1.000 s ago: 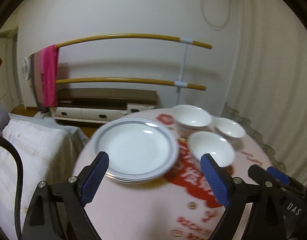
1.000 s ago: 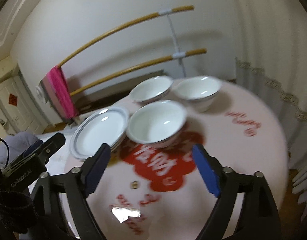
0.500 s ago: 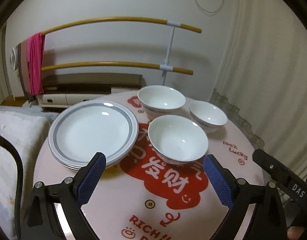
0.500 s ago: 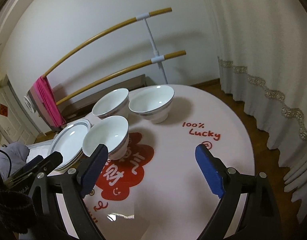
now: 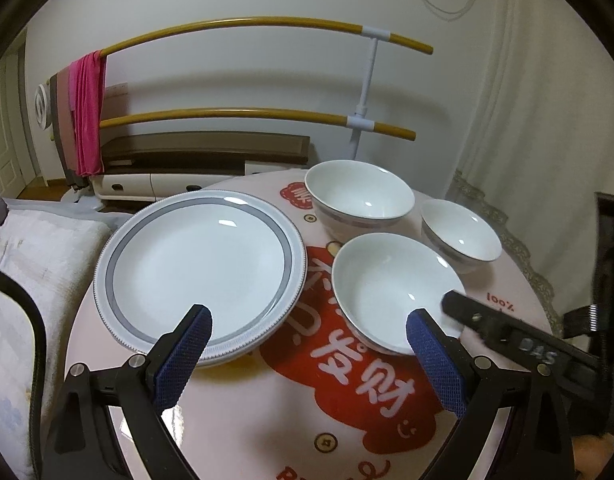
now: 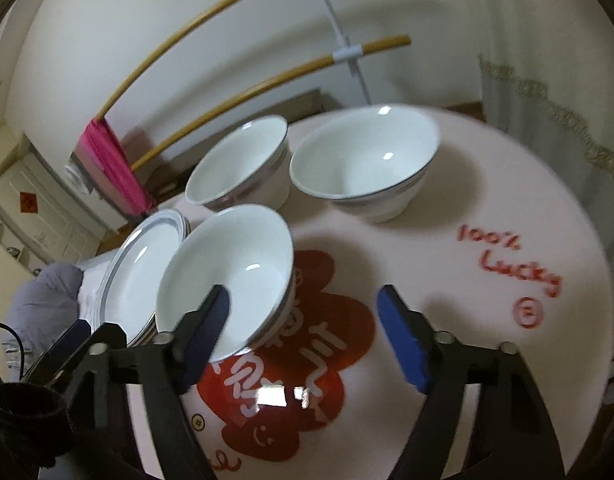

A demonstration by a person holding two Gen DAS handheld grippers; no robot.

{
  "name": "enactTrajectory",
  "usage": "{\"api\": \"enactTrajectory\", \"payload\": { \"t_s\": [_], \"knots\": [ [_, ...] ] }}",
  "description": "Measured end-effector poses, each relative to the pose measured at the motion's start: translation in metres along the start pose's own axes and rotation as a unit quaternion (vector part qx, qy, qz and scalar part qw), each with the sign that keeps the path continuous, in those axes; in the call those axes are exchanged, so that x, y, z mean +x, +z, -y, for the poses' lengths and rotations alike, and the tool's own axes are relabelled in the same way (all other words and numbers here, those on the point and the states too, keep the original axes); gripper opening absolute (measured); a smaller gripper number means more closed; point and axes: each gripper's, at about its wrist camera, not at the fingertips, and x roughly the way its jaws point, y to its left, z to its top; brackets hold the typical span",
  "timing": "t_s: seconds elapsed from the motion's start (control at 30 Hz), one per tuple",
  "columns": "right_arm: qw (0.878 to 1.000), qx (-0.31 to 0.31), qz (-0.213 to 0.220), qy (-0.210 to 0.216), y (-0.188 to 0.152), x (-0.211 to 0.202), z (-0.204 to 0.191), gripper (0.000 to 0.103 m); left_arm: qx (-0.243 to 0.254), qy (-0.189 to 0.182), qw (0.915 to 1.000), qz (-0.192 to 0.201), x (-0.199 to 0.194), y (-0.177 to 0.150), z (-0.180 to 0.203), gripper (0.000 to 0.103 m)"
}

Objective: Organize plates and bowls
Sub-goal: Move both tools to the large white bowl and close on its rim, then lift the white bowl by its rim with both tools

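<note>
I am holding my left gripper [image 5: 309, 330] low over the near edge of the round pink table [image 5: 235, 412], its blue pads standing wide apart with nothing between them, one pad over the rim of the stack of grey-banded plates [image 5: 199, 268] and the other over the rim of the nearest bowl [image 5: 395, 288]. My right gripper [image 6: 303, 312] is coming in from the other side and its jaws are closing; its left pad is crossing the near rim of that same bowl [image 6: 231, 272], though the frame is blurred and I cannot tell whether the pad is touching it, and the right pad is hanging over bare tablecloth. The bowl is sitting on the red printed emblem [image 5: 371, 396] at the table's centre, just beside the plates. Behind it, two more white bowls are standing side by side: the far left bowl [image 6: 239, 168] and the far right bowl [image 6: 363, 160], close together. Beyond the table, a pink cloth [image 5: 87, 112] is hanging on a yellow-railed drying rack [image 5: 247, 24] against the white wall.
</note>
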Motion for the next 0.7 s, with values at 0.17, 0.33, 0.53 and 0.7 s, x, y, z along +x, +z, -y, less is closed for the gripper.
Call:
{"api": "enactTrajectory", "payload": {
  "t_s": [0.17, 0.33, 0.53, 0.7],
  "knots": [
    [1.000, -0.004, -0.022, 0.008, -0.001, 0.017, 0.003, 0.051, 0.005, -0.003, 0.9999, -0.010, 0.013, 0.000, 0.002, 0.095],
    [0.999, 0.003, -0.031, 0.029, -0.002, 0.020, 0.008, 0.027, 0.018, -0.008, 0.9997, -0.012, 0.023, 0.003, 0.010, 0.092],
    [0.998, 0.015, -0.039, 0.041, -0.007, 0.019, 0.020, 0.026, 0.047, -0.012, 0.9987, -0.015, 0.035, 0.008, 0.028, 0.075],
    [0.998, 0.022, -0.041, 0.042, -0.010, 0.020, 0.028, 0.026, 0.056, -0.013, 0.9979, -0.031, 0.051, 0.013, 0.033, 0.053]
  ]
}}
